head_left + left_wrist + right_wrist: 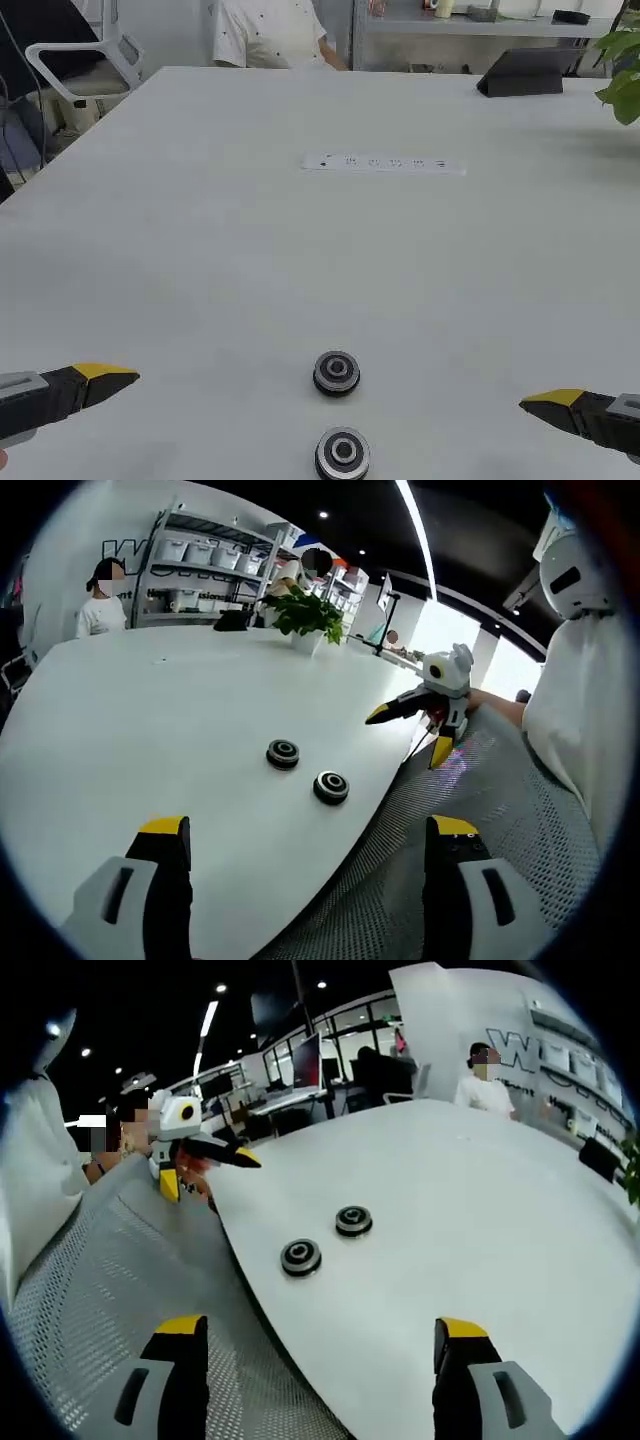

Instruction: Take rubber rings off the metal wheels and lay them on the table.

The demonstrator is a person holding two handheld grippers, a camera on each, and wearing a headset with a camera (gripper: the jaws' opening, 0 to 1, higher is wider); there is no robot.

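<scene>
Wheels: two, one (337, 373) behind the other (343, 453), flat on table (250, 250) near its front edge. Left gripper (105, 378) and right gripper (548, 402) flank them; both jaws apart, empty.

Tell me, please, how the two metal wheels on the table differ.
The near wheel lies by the table's front edge; the far wheel sits further in. The near wheel's face looks brighter, the far wheel's duller. Both lie flat, apart from each other.
</scene>
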